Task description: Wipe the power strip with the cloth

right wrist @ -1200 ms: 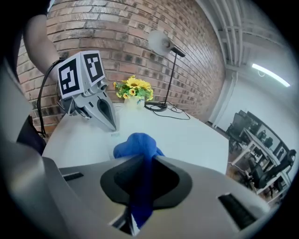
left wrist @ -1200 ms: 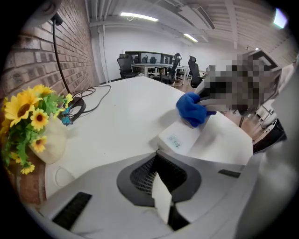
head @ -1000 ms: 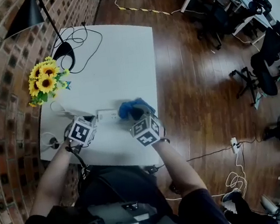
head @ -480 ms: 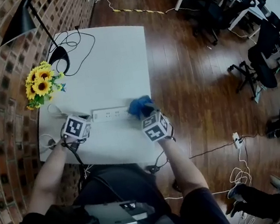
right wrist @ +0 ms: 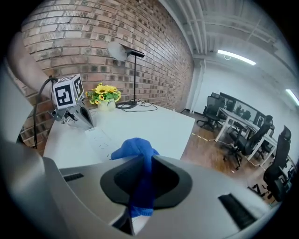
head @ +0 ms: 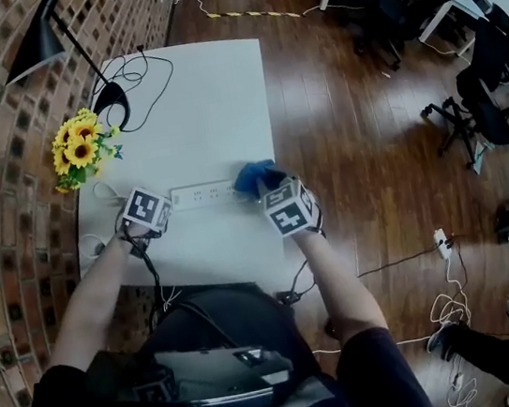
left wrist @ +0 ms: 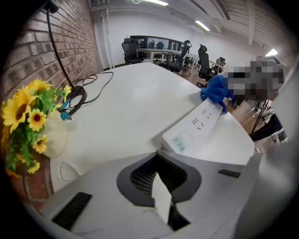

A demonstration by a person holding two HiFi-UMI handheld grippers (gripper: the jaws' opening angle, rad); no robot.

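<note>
Power strip (head: pixel 203 194), long and white, lies flat; right gripper (right wrist: pixel 138 200) pinches bunched blue cloth (right wrist: pixel 134 150), left gripper (left wrist: pixel 161 196) closed.

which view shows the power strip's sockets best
The left gripper view: the white rectangular power strip lies close, its sockets and label facing the camera. The head view shows it small from above; the right gripper view shows only part, behind the blue cloth.
</note>
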